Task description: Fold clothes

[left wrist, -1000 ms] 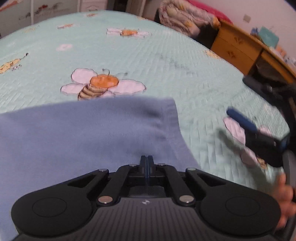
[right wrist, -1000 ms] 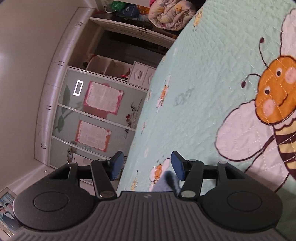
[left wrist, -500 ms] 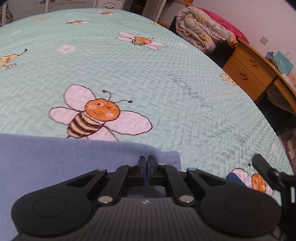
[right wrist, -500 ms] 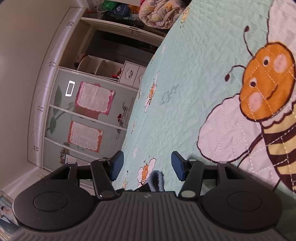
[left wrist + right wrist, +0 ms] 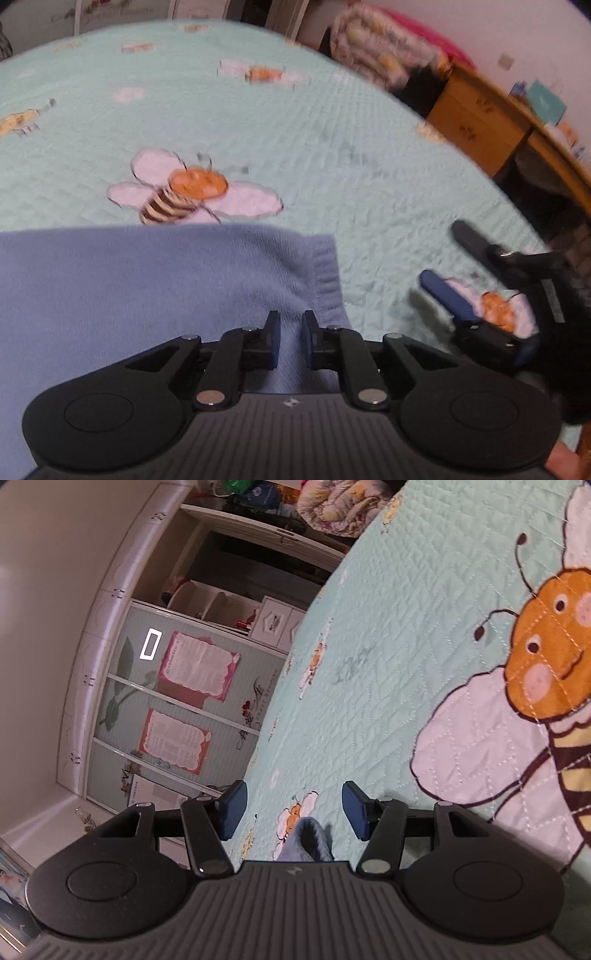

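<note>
The only mark that I can read on the tools is a small light logo on the ribbed grey body of each gripper. On the mint-green bedspread (image 5: 369,122) there is some faint grey printed lettering between the bees, but it is too blurred to read. The pink-framed sheets (image 5: 197,668) on the wardrobe doors (image 5: 122,701) carry text that is too small to make out.

The blue garment (image 5: 147,288) lies flat on the bedspread, in the near left part of the left wrist view. Its far edge runs straight across, just under the printed bee (image 5: 192,192), and covers the bottom of the bee's body. Its right edge has a ribbed hem (image 5: 327,273) that ends at a corner. The left gripper (image 5: 290,339) is above this garment near the hem, and its fingers stand a little apart with cloth visible in the gap; they are not pressing on anything.

The right gripper (image 5: 465,273) is to the right of the garment, over bare bedspread, apart from the hem. Its fingers are spread wide and hold nothing. In its own view, a small rounded piece of blue cloth (image 5: 306,840) shows low between the fingers.

Beyond the garment the bedspread is free up to its far edge. At the right, a wooden desk (image 5: 476,118) stands close to the side of the bed, and a rolled quilt (image 5: 384,59) lies behind it.
</note>
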`<state>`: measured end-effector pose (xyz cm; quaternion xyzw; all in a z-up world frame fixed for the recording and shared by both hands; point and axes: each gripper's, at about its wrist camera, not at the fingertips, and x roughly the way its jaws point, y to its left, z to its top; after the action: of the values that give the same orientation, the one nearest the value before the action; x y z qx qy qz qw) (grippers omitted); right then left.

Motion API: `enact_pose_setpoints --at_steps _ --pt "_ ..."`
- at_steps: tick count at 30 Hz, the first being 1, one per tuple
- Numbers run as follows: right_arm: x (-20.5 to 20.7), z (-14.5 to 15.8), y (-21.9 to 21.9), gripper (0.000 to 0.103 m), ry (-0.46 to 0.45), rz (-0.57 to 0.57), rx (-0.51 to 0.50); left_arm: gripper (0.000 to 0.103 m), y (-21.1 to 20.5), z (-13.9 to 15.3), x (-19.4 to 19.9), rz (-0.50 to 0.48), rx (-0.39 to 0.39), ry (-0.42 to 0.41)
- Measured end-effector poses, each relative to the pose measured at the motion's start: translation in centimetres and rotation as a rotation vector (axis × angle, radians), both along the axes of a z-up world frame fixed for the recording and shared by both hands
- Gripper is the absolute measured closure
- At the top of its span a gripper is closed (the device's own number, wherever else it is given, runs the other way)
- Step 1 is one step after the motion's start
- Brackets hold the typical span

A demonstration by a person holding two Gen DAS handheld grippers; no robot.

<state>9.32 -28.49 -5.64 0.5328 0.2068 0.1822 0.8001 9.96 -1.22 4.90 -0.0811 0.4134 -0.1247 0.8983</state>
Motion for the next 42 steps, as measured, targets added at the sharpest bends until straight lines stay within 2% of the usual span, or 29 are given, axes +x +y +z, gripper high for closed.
enact_pose_setpoints --at_steps 2,3,5,6,8,10,12,13,15,18,20,22,24,25,26,27,31,34,35,36,37,38,39,41,42 --pt "-0.1 0.4 0.2 0.045 -0.008 0.005 -0.007 0.086 0.5 0.9 -2.6 -0.021 0.045 -0.045" --pt "-0.2 0.6 0.3 0.045 -0.014 0.009 -0.012 0.080 0.8 0.9 -3.9 -0.025 0.059 -0.052" --pt "-0.2 1.1 0.7 0.045 -0.024 0.028 -0.019 0.070 1.1 -0.7 -5.5 -0.033 0.079 -0.009" --pt "-0.2 1.5 1.2 0.045 -0.027 0.041 -0.025 0.070 1.2 -1.7 -6.1 -0.041 0.090 0.017" --pt "-0.8 2.7 2.0 0.045 -0.038 0.054 -0.073 0.069 1.5 -2.1 -7.1 -0.039 0.090 0.005" --pt "-2.0 4.8 3.1 0.045 -0.082 0.062 -0.155 0.070 2.6 -1.4 -7.4 0.011 0.024 0.023" --pt "-3.4 7.2 4.4 0.045 -0.138 0.080 -0.236 0.070 4.3 -0.5 -9.0 0.067 -0.055 0.006" --pt "-4.0 8.2 5.1 0.045 -0.161 0.097 -0.260 0.070 5.1 0.0 -10.0 0.092 -0.083 -0.008" --pt "-4.6 8.9 6.7 0.045 -0.168 0.153 -0.244 0.070 6.7 1.0 -12.1 0.141 -0.141 -0.038" --pt "-4.9 8.3 9.8 0.045 -0.139 0.284 -0.193 0.070 9.3 1.2 -15.9 0.218 -0.177 -0.035" --pt "-5.3 7.3 12.8 0.045 -0.102 0.385 -0.199 0.070 11.2 0.9 -18.5 0.276 -0.188 -0.027" --pt "-6.4 5.7 15.2 0.045 -0.066 0.459 -0.213 0.070 13.0 0.1 -20.9 0.337 -0.175 -0.020" --pt "-7.5 3.8 17.1 0.046 -0.029 0.512 -0.223 0.069 14.7 -1.4 -22.5 0.382 -0.145 0.023" --pt "-7.9 2.8 17.4 0.052 -0.011 0.509 -0.234 0.076 15.6 -2.3 -23.2 0.402 -0.152 0.041" --pt "-8.2 2.5 17.2 0.065 -0.007 0.494 -0.250 0.089 16.4 -3.0 -23.7 0.412 -0.182 0.045" --pt "-8.4 2.2 17.0 0.089 -0.003 0.479 -0.266 0.091 17.1 -3.1 -24.1 0.416 -0.211 0.037" --pt "-10.0 2.6 15.9 0.076 -0.025 0.405 -0.307 0.090 18.7 -2.0 -25.4 0.425 -0.273 0.007" --pt "-11.6 3.0 16.4 0.071 -0.034 0.395 -0.351 0.075 20.4 -1.0 -28.3 0.427 -0.249 -0.061" --pt "-12.0 3.0 16.6 0.069 -0.035 0.398 -0.365 0.064 21.4 -1.6 -28.9 0.449 -0.253 -0.052" --pt "-12.5 3.0 16.9 0.066 -0.035 0.401 -0.379 0.062 22.4 -2.1 -29.5 0.470 -0.257 -0.042" --pt "-12.9 3.0 17.2 0.063 -0.035 0.403 -0.393 0.065 23.4 -2.7 -30.1 0.491 -0.261 -0.033" --pt "-13.4 3.1 17.5 0.063 -0.036 0.406 -0.407 0.082 24.4 -3.2 -30.6 0.513 -0.265 -0.024" --pt "-13.8 3.1 17.8 0.064 -0.036 0.409 -0.421 0.091 25.3 -3.6 -31.1 0.529 -0.291 -0.014" --pt "-14.2 3.3 18.4 0.064 -0.042 0.409 -0.470 0.093 27.0 -4.0 -31.7 0.547 -0.381 0.002" --pt "-14.3 3.5 18.7 0.064 -0.044 0.409 -0.491 0.093 27.4 -3.8 -31.8 0.550 -0.401 0.001"
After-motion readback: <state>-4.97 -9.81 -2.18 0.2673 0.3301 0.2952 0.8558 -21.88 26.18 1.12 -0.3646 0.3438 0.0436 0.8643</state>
